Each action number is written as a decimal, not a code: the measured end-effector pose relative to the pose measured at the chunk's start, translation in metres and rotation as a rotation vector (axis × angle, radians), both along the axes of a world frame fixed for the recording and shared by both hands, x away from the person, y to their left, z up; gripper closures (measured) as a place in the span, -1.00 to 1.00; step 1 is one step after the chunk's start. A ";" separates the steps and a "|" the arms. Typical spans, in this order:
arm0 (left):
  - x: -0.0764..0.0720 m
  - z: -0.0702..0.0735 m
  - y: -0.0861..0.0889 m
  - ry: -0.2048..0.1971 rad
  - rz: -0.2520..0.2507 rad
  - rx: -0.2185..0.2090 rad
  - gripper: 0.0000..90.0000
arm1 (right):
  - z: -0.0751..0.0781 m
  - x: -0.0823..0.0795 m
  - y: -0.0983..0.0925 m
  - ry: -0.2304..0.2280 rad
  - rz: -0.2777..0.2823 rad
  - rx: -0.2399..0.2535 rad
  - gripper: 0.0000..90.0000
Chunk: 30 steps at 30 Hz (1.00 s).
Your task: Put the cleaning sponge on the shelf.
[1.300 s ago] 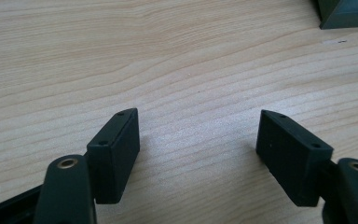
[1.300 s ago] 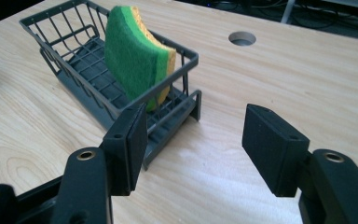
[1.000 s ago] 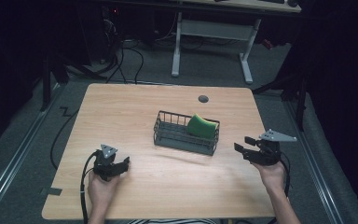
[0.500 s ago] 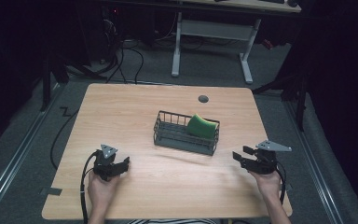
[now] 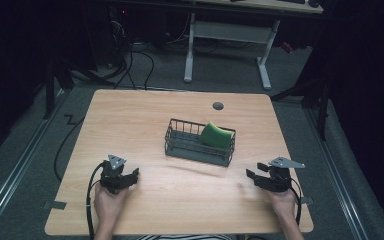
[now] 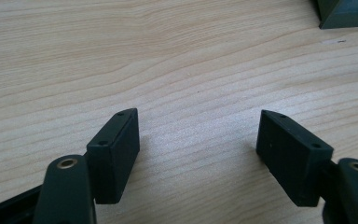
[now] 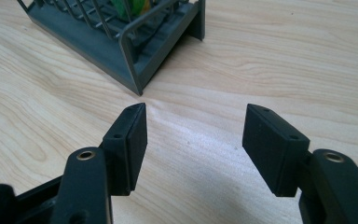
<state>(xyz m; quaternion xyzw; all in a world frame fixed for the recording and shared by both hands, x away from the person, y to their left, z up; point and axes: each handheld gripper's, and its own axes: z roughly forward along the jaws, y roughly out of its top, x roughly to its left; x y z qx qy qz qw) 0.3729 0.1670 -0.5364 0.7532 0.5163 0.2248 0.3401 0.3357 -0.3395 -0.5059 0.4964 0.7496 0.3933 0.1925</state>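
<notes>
While both grippers rest empty with jaws apart, the sponge (image 5: 216, 135) in the basket (image 5: 198, 152) lies ahead-left of the nearer right gripper (image 5: 252, 176), farther from the left gripper (image 5: 133, 174).

We see the table (image 5: 145, 120) evenly lit from above while everything around it sinks into darkness; the high view is soft, both gripper views sharp.

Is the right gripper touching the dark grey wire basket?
Apart. In the right gripper view, bare wooden table lies between the open right gripper and the dark grey wire basket.
</notes>
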 end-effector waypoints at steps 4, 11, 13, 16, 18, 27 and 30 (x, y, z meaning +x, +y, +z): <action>0.000 0.000 0.000 0.000 0.000 0.000 -0.32 | -0.007 0.000 0.002 0.001 0.000 -0.010 -0.10; 0.000 0.000 0.000 -0.001 0.000 0.000 -0.32 | -0.015 -0.001 0.006 0.011 -0.001 -0.032 -0.10; 0.000 0.000 0.000 -0.001 0.000 0.000 -0.32 | -0.018 -0.001 0.007 0.013 -0.002 -0.032 -0.11; 0.000 0.000 0.000 -0.001 0.000 0.000 -0.32 | -0.020 -0.002 0.008 0.014 -0.004 -0.028 -0.11; 0.000 0.000 0.000 -0.001 0.000 0.001 -0.32 | -0.022 -0.002 0.008 0.020 -0.004 -0.032 -0.11; 0.000 0.000 0.000 -0.001 0.000 0.001 -0.32 | -0.023 -0.003 0.011 0.023 0.003 -0.041 -0.12; 0.000 0.000 0.000 -0.001 0.000 0.001 -0.32 | -0.023 -0.003 0.013 0.030 0.001 -0.062 -0.14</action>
